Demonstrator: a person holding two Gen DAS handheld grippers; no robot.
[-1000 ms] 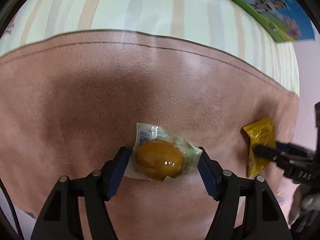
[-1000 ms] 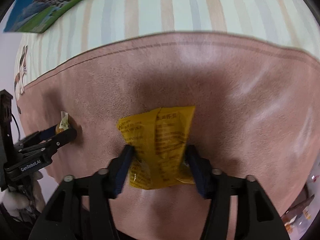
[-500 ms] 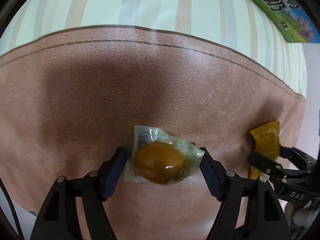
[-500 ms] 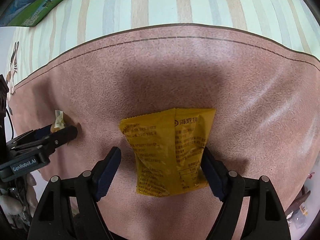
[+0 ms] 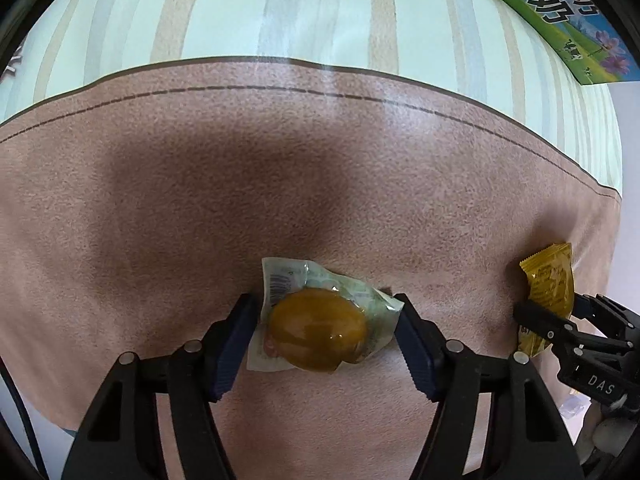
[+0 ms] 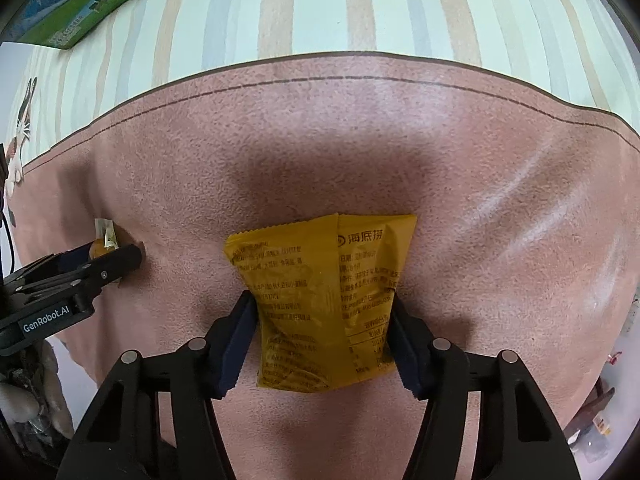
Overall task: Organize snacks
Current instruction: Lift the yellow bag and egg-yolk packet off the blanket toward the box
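The pinkish-brown suede-like mat [image 5: 168, 208] lies bare ahead of both grippers, open right up to its stitched far edge. Between the tools, nothing stands on the mat except the clear wrapper with a brown egg-shaped snack [image 5: 320, 320] and the yellow printed foil sachet [image 6: 324, 300]. A green-and-blue printed carton [image 6: 80, 4] sits far off on the striped cloth [image 6: 320, 8] beyond the mat.

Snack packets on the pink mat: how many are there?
2. The clear packet with a brown egg lies between the left tongs; the yellow packet lies between the right tongs.
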